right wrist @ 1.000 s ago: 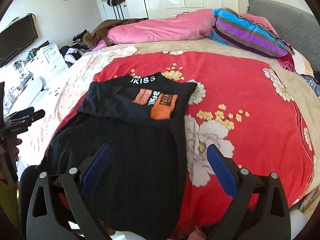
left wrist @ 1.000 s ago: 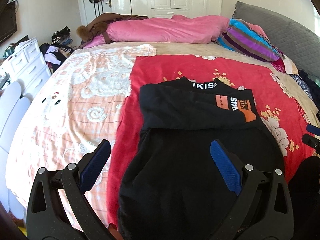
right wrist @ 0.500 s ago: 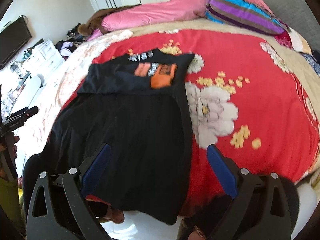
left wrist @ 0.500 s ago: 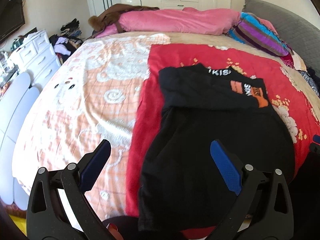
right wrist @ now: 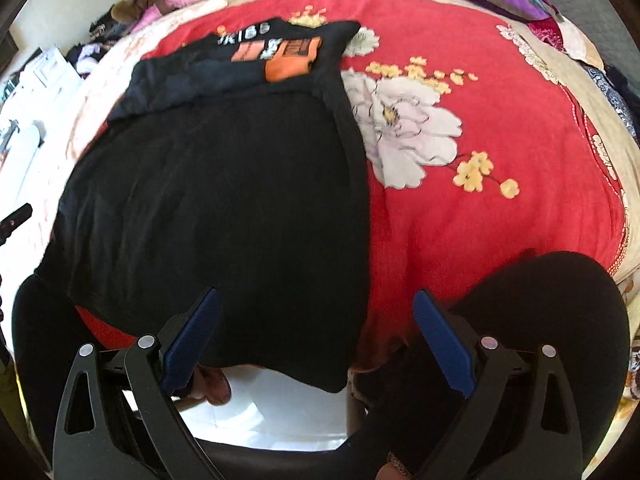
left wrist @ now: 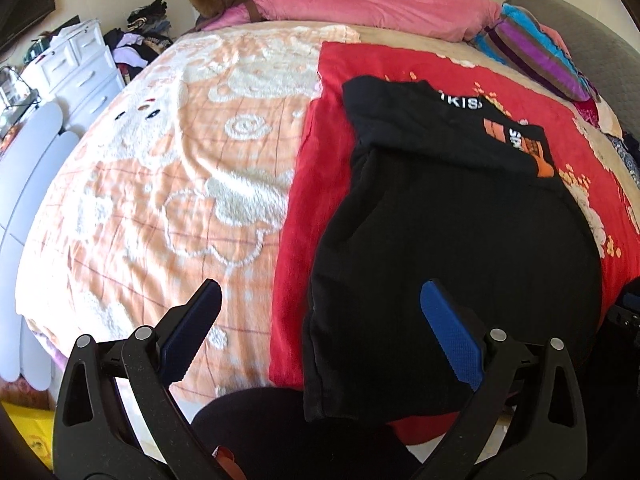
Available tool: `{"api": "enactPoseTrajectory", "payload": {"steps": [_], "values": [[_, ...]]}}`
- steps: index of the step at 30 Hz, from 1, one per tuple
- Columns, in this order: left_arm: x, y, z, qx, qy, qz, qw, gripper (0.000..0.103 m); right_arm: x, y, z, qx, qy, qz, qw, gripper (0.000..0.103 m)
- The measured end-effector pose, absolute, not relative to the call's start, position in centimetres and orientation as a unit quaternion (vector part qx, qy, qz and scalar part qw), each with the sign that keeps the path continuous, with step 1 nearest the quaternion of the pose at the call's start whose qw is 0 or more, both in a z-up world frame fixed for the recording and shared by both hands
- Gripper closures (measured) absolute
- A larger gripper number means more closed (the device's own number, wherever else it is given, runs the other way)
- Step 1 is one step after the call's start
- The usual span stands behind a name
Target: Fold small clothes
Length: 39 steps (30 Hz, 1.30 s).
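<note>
A black shirt [left wrist: 452, 240] [right wrist: 224, 184] lies flat on the red flowered blanket [left wrist: 400, 64] [right wrist: 500, 120]. Its top part is folded down, showing an orange and white print [right wrist: 288, 56]. The hem hangs over the bed's near edge. My left gripper [left wrist: 320, 320] is open above the shirt's lower left corner, nothing between its blue pads. My right gripper [right wrist: 316, 324] is open over the hem's right part, holding nothing.
A peach and white blanket [left wrist: 180, 168] covers the bed's left half. Pink bedding [left wrist: 372, 4] and a striped pillow [left wrist: 536, 52] lie at the head. White drawers [left wrist: 76, 72] stand left. The person's dark-clad legs [right wrist: 532, 320] press against the bed edge, with white floor [right wrist: 272, 408] between them.
Both grippers have pulled back and tilted down toward the bed's near edge. The shirt's hem and the floor now show. Both stay open, and the shirt has not moved.
</note>
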<state>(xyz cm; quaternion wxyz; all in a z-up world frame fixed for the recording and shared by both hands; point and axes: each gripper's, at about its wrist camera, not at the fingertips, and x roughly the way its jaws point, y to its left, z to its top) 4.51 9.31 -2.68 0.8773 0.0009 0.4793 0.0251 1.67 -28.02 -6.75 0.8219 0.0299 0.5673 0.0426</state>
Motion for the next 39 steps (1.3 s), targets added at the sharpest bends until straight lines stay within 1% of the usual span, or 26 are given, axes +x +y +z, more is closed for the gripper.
{"api": "enactPoseTrajectory", "payload": {"steps": [9, 15, 17, 18, 19, 21, 22, 24, 25, 27, 28, 30, 31, 33, 34, 35, 36, 37, 38, 39], "values": [[4.2, 9.0, -4.5, 0.021, 0.518, 0.017, 0.855, 0.009, 2.2, -25.3, -10.3, -0.043, 0.629, 0.033, 0.775, 0.007], [4.2, 8.9, -6.0, 0.027, 0.543, 0.009, 0.839, 0.009, 2.7, -24.4, -13.1, -0.044, 0.673, 0.052, 0.736, 0.007], [4.2, 8.9, -6.4, 0.024, 0.549, 0.008, 0.835, 0.009, 2.7, -24.1, -13.5, -0.045, 0.680, 0.059, 0.730, 0.009], [4.2, 9.0, -6.5, 0.024, 0.552, 0.008, 0.833, 0.009, 2.6, -23.9, -13.5, -0.043, 0.679, 0.064, 0.730, 0.023], [4.2, 9.0, -6.6, 0.023, 0.554, 0.008, 0.832, 0.009, 2.5, -23.9, -13.5, -0.039, 0.678, 0.063, 0.731, 0.030], [4.3, 9.1, -6.7, 0.018, 0.558, 0.007, 0.830, 0.009, 2.3, -24.6, -12.9, -0.013, 0.671, 0.059, 0.739, 0.048], [4.3, 9.2, -6.8, 0.015, 0.560, 0.007, 0.828, 0.009, 2.1, -24.9, -12.7, -0.001, 0.668, 0.058, 0.742, 0.051], [4.2, 9.4, -6.9, 0.009, 0.563, 0.003, 0.826, 0.010, 1.7, -25.5, -12.1, 0.025, 0.659, 0.056, 0.750, 0.068], [4.2, 9.5, -6.9, 0.007, 0.564, 0.003, 0.825, 0.011, 1.5, -25.6, -11.8, 0.033, 0.655, 0.057, 0.753, 0.072], [4.2, 9.6, -6.9, 0.006, 0.566, 0.004, 0.824, 0.012, 1.1, -25.7, -10.6, 0.063, 0.636, 0.082, 0.764, 0.094], [4.2, 9.6, -6.9, 0.004, 0.567, 0.003, 0.824, 0.013, 0.9, -25.5, -10.0, 0.067, 0.628, 0.091, 0.770, 0.094], [4.1, 9.8, -7.1, 0.003, 0.571, 0.000, 0.821, 0.022, 0.5, -24.5, -8.6, 0.060, 0.602, 0.114, 0.788, 0.094], [4.0, 9.7, -7.3, 0.003, 0.575, -0.003, 0.818, 0.025, 0.2, -24.0, -7.9, 0.063, 0.588, 0.134, 0.795, 0.094], [3.9, 9.6, -7.6, 0.006, 0.580, -0.007, 0.814, 0.037, 0.1, -23.5, -7.1, 0.058, 0.575, 0.139, 0.804, 0.094], [3.9, 9.6, -7.7, 0.008, 0.582, -0.009, 0.813, 0.040, 0.2, -23.9, -7.0, 0.060, 0.569, 0.144, 0.808, 0.094], [3.9, 9.4, -7.8, 0.012, 0.584, -0.011, 0.811, 0.048, 0.2, -24.1, -6.9, 0.065, 0.566, 0.145, 0.809, 0.094], [3.9, 9.3, -7.9, 0.013, 0.585, -0.013, 0.811, 0.059, 0.7, -24.4, -6.8, 0.070, 0.564, 0.147, 0.809, 0.094], [3.8, 9.2, -8.0, 0.015, 0.585, -0.014, 0.811, 0.066, 0.7, -24.5, -6.6, 0.079, 0.560, 0.151, 0.811, 0.094], [3.8, 9.1, -8.0, 0.017, 0.585, -0.013, 0.811, 0.079, 0.7, -24.6, -6.3, 0.087, 0.554, 0.155, 0.813, 0.094], [3.7, 9.0, -8.0, 0.020, 0.584, -0.013, 0.812, 0.088, 0.7, -24.9, -6.0, 0.095, 0.546, 0.159, 0.817, 0.094]]}}
